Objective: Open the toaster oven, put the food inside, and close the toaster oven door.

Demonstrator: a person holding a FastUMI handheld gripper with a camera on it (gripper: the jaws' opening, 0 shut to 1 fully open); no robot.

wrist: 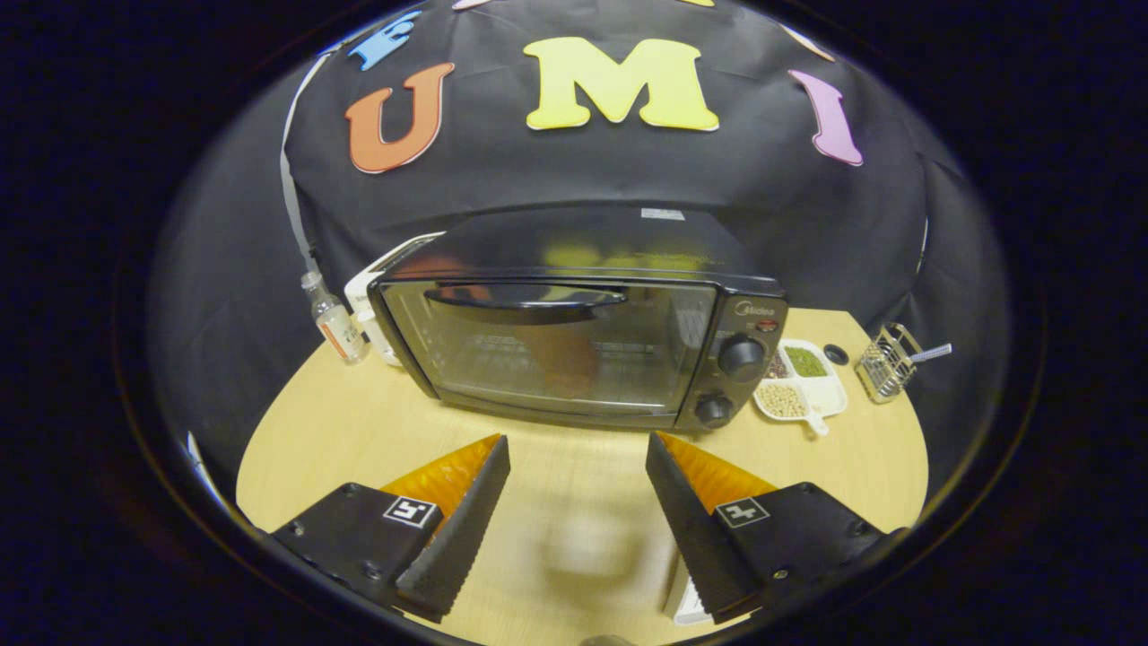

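A black toaster oven stands on the round wooden table, beyond my fingers. Its glass door is shut, with the handle across the top of the door. Two knobs sit on its right panel, the upper knob above the lower knob. Something reddish shows dimly through or on the glass; I cannot tell whether it is inside or a reflection. My gripper is open above the table, a short way in front of the oven, with nothing between its fingers. A white object peeks out beside the right finger.
A small clear bottle and a white box stand left of the oven. Right of it lie a white divided dish of beans and grains, a small dark disc and a wire rack.
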